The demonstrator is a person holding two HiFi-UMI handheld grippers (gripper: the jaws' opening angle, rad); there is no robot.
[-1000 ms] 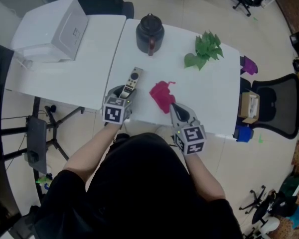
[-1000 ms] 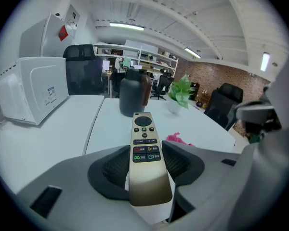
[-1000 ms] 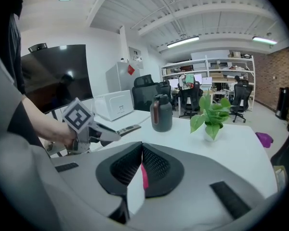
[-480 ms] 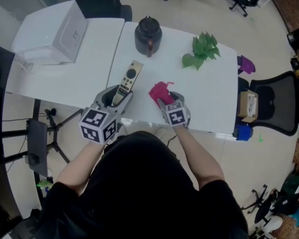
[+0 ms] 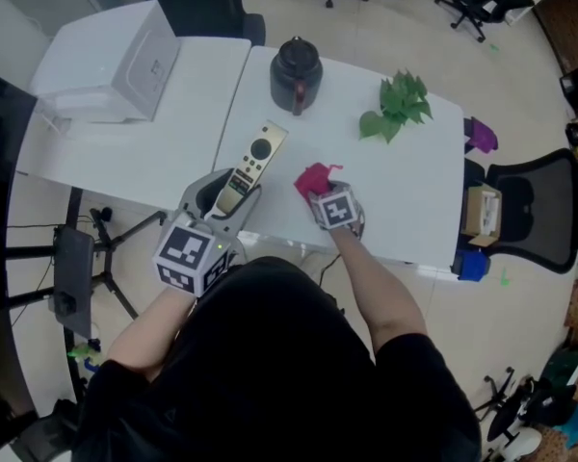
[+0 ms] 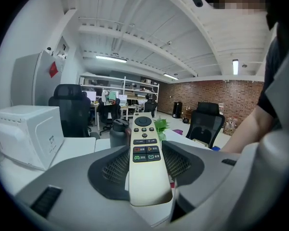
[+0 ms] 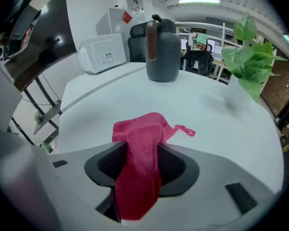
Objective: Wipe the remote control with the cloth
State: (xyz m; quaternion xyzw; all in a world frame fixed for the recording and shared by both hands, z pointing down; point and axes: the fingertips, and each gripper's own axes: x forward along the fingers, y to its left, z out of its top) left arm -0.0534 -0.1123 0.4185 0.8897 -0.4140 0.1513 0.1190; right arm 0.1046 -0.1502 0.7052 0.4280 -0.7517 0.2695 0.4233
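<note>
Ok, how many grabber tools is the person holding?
2. The left gripper grips the remote control above the table's near edge; the right gripper, whose jaws have just been closing, pinches the pink cloth lying on the table. None look hidden.

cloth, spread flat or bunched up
Bunched up: the pink cloth sits in a crumpled heap on the white table, not laid flat.

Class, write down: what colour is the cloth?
The cloth is plain bright pink-red, with no pattern. It shows best in the right gripper view.
</note>
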